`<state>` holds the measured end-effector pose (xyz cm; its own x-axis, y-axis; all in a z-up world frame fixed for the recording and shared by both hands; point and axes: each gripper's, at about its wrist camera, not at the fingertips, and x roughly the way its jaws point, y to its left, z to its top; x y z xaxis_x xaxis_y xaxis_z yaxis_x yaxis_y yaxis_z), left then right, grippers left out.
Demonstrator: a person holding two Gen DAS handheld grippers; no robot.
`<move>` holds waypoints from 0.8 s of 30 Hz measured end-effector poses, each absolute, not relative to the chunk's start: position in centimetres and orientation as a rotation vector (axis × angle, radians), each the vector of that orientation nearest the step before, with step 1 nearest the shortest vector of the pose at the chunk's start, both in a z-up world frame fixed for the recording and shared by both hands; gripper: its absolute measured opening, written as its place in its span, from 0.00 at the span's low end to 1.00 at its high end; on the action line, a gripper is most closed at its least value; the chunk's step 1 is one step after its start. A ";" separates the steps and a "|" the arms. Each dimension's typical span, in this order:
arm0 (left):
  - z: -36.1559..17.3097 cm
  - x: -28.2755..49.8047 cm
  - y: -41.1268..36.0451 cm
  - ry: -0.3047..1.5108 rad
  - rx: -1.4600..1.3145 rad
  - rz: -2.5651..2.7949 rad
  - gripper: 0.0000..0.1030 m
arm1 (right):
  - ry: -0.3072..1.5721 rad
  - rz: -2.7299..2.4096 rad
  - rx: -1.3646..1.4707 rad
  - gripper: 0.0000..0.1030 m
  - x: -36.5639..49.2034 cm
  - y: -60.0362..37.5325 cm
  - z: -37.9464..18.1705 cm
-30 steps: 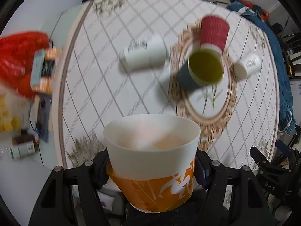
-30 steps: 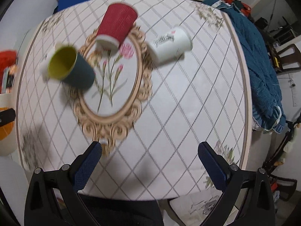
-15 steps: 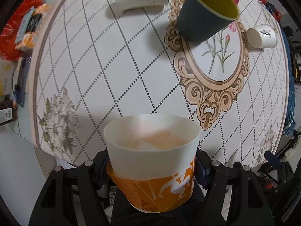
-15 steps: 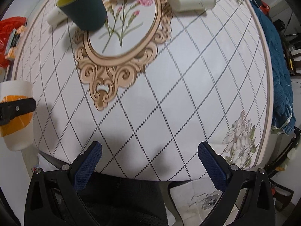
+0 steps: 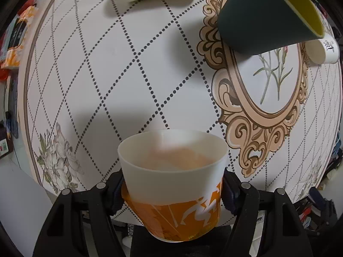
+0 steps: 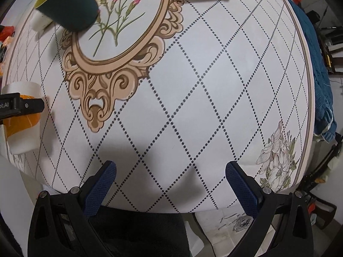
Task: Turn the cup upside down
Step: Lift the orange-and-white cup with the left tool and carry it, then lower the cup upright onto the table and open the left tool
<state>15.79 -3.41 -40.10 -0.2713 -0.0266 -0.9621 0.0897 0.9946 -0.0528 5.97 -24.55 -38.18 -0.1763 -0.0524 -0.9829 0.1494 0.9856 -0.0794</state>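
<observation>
The left tongs [image 5: 172,192] are gripping the orange-and-white cup [image 5: 171,184] mouth-up over the table [image 5: 133,90] edge, pressing both its sides; the right tongs [image 6: 171,180] are hanging wide apart, holding nothing

Both wrist cameras look steeply down from the near edge onto the bench [image 6: 214,85], close above it; both views share the dark green cup [image 5: 263,19] and oval floral medallion [image 6: 120,27].

Left hand-held gripper [image 5: 172,189] clamped on cup [image 5: 171,184]; right hand-held gripper [image 6: 171,177] spread wide, holding nothing.
</observation>
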 end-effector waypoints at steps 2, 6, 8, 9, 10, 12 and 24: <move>-40.5 15.8 -3.7 1.843 0.065 -0.108 0.68 | 1.738 -0.189 0.071 1.00 6.6 -24.8 -38.2; -41.1 15.8 -4.2 1.832 0.115 -0.107 0.70 | 1.734 -0.204 0.076 1.00 7.4 -25.1 -38.0; -41.3 15.7 -4.3 1.824 0.138 -0.103 0.70 | 1.735 -0.211 0.079 1.00 7.9 -25.5 -38.0; -41.5 15.5 -4.5 1.823 0.140 -0.103 0.70 | 1.735 -0.214 0.079 1.00 8.4 -26.0 -38.1; -41.5 15.5 -4.5 1.820 0.140 -0.105 0.71 | 1.735 -0.217 0.080 1.00 8.8 -26.1 -38.0; -41.7 15.3 -4.6 1.825 0.132 -0.106 0.71 | 1.735 -0.223 0.083 1.00 9.3 -26.5 -37.9; -43.7 16.6 -3.5 1.846 0.124 -0.104 0.79 | 1.720 -0.246 0.088 1.00 9.2 -25.9 -37.5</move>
<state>16.63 -3.54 -43.69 -0.2724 0.0313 -0.9617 0.1390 0.9903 -0.0071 9.17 -25.93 -37.46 -0.1650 -0.0813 -0.9829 0.1979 0.9736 -0.1137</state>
